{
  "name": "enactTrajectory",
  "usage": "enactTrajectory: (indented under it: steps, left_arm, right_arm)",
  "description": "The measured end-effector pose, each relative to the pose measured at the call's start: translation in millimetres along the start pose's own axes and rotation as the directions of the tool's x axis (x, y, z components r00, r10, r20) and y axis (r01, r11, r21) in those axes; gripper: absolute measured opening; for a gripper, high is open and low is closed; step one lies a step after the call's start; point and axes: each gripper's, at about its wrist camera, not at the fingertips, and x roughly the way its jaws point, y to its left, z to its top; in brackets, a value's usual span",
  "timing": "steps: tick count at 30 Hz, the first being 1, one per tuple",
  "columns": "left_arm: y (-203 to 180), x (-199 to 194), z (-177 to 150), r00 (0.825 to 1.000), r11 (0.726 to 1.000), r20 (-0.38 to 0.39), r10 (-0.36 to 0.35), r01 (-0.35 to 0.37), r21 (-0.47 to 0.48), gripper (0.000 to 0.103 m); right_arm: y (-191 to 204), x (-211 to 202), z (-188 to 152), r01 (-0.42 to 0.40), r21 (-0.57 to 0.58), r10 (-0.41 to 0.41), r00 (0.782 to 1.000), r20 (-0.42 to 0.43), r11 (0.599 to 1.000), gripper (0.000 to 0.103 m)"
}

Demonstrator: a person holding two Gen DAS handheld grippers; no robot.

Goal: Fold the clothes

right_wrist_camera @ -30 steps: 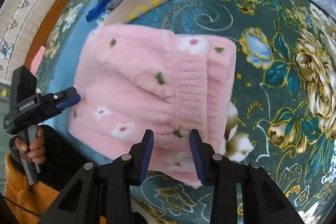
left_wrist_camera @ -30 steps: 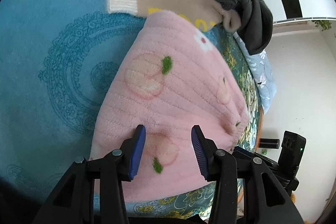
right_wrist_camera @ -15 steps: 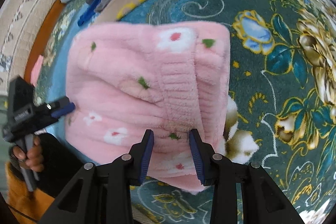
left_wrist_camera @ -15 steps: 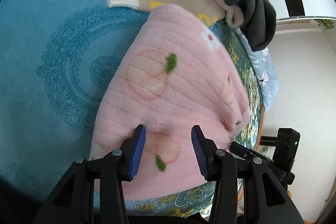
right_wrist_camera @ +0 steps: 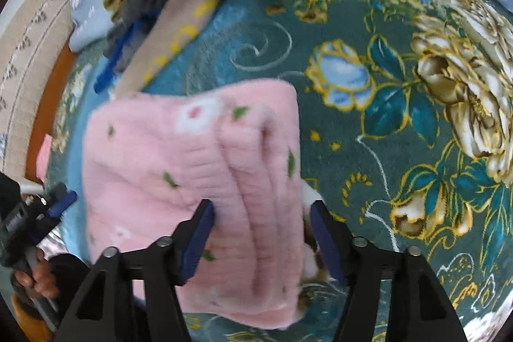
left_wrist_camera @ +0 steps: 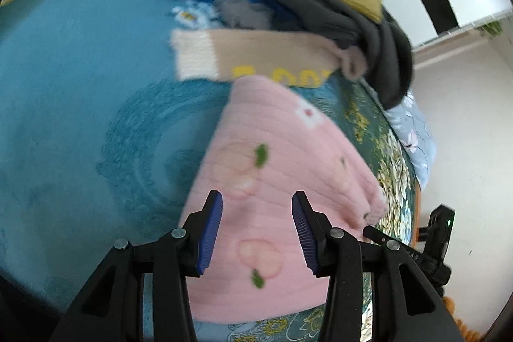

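Right wrist view shows the right gripper [right_wrist_camera: 259, 233] opening astride the pink sweater's [right_wrist_camera: 192, 181] thick fold, the left gripper [left_wrist_camera: 256, 229] parted and empty; a shallow bite could spill the layers.

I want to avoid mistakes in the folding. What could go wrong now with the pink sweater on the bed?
1. The right tool is opening over the thick folded edge of the pink sweater; if released loosely, the layers may spring apart.
2. The beige garment touches the sweater's far edge and might get dragged along.
3. The left tool hovers open, so nothing pins that side.
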Motion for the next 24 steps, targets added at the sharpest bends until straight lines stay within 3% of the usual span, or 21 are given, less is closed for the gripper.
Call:
enactTrajectory:
  steps: [4, 7, 11, 13, 19, 24]
  left_arm:
    - [17.2, 9.2, 3.5, 0.999, 0.996, -0.027, -0.017, 0.015, -0.085, 0.047]
    - [21.5, 18.2, 7.1, 0.998, 0.993, -0.042, -0.053, 0.049, -0.106, 0.064]
    - [16.5, 37.1, 10.3, 0.992, 0.994, -0.102, -0.070, 0.061, -0.089, 0.072]
    - [17.0, 43.8, 11.8, 0.990, 0.994, -0.119, -0.077, 0.067, -0.084, 0.075]
    - [28.6, 61.1, 12.9, 0.976, 0.983, -0.166, -0.142, 0.120, -0.137, 0.081]
    - [32.3, 72.8, 8.5, 0.961, 0.976, -0.213, -0.174, 0.140, -0.165, 0.084]
  right_arm:
    - [-19.3, 5.0, 2.3, -0.085, 0.097, 0.087, 0.996, -0.021, 0.992, 0.079]
    - [-30.1, 9.8, 5.1, -0.188, 0.176, 0.196, 0.980, -0.029, 0.966, 0.079]
    - [-40.7, 20.3, 8.3, -0.278, 0.246, 0.296, 0.954, -0.038, 0.929, 0.081]
    - [-45.1, 25.3, 7.5, -0.289, 0.255, 0.308, 0.950, -0.039, 0.923, 0.087]
    - [-38.8, 31.2, 11.0, -0.370, 0.236, 0.390, 0.919, -0.046, 0.899, 0.088]
    - [-45.5, 46.2, 14.0, -0.360, 0.258, 0.386, 0.921, -0.058, 0.897, 0.089]
